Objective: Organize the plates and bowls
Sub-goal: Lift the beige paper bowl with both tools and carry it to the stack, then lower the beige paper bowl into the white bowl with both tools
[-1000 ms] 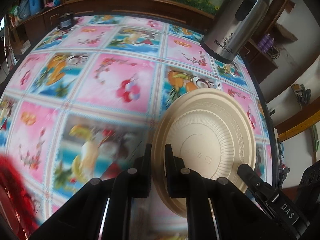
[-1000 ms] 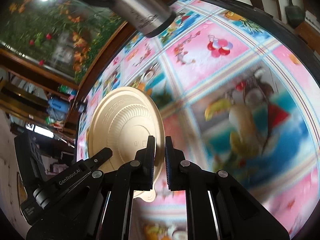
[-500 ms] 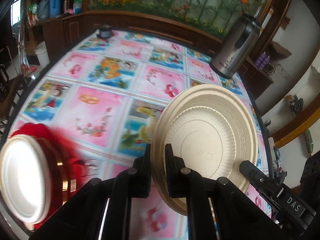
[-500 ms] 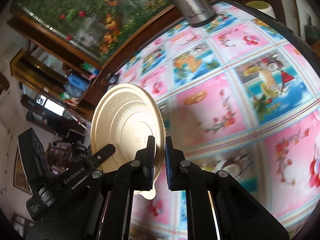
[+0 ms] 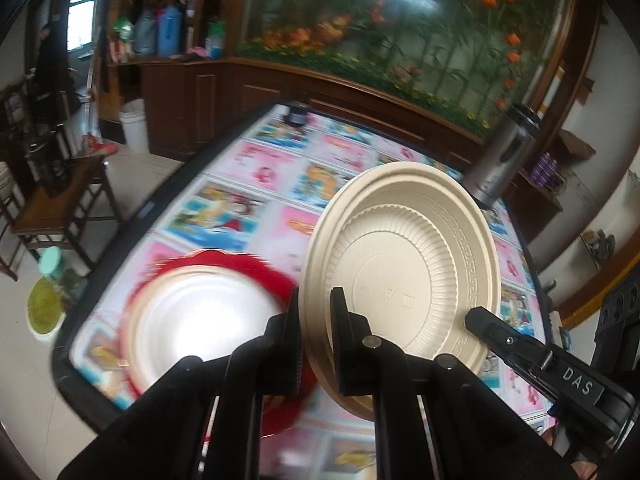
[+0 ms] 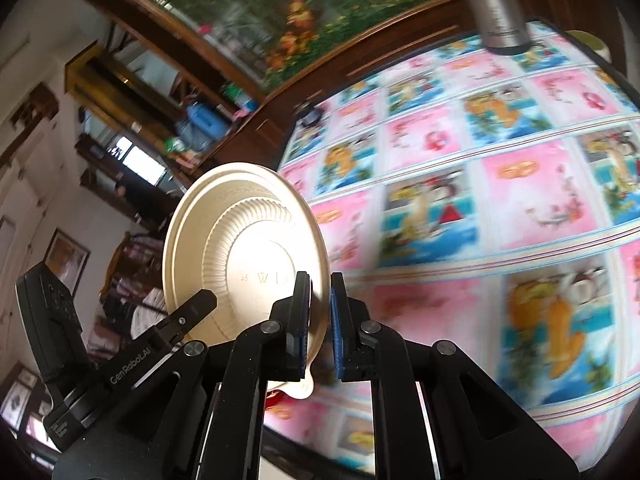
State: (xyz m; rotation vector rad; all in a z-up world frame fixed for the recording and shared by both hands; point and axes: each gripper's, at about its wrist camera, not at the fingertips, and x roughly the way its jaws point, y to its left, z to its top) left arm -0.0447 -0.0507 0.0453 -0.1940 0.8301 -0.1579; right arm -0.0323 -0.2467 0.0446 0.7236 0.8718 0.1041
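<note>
A beige ribbed plate (image 5: 400,260) hangs on edge above the table, its underside facing the left wrist camera. My left gripper (image 5: 316,300) is shut on its near-left rim. My right gripper (image 6: 320,284) is shut on the opposite rim of the same plate (image 6: 240,248). Each wrist view shows the other gripper's finger beside the plate. Below and to the left in the left wrist view, a white plate (image 5: 200,320) lies in a red scalloped dish (image 5: 256,266) near the table's corner, blurred.
The table (image 5: 260,168) wears a pink and blue picture cloth. A steel thermos (image 5: 504,160) stands at its far right and a small dark jar (image 5: 298,114) at the far edge. A wooden chair (image 5: 52,208) and white bin (image 5: 134,124) stand on the floor to the left.
Both grippers rose and swung left over the table, carrying the beige plate. The red dish with the white plate slid from the left edge to just under the left gripper.
</note>
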